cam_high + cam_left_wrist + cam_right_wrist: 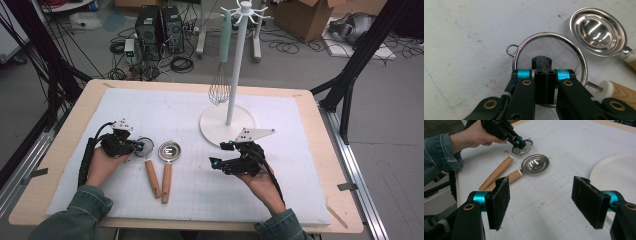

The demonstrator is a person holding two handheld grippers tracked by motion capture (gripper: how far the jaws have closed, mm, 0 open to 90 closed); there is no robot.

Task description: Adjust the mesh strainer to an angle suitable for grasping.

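Left gripper (pixel 543 75) jaws pressed together on the near rim of the mesh strainer (pixel 549 53), just left of the steel scoop (pixel 597 31); lift level so its wooden handle clears; right gripper (pixel 544 202) jaws apart, idle.

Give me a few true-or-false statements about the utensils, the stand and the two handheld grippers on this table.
1. The left gripper is shut on the rim of the round wire-mesh strainer with a wooden handle. True.
2. The right gripper holds the shiny steel slotted spoon with a wooden handle. False: its jaws are open and hold nothing.
3. The mint-handled wire whisk hangs on the white hook stand. True.
4. The spoon hangs on the stand. False: it lies on the white mat.
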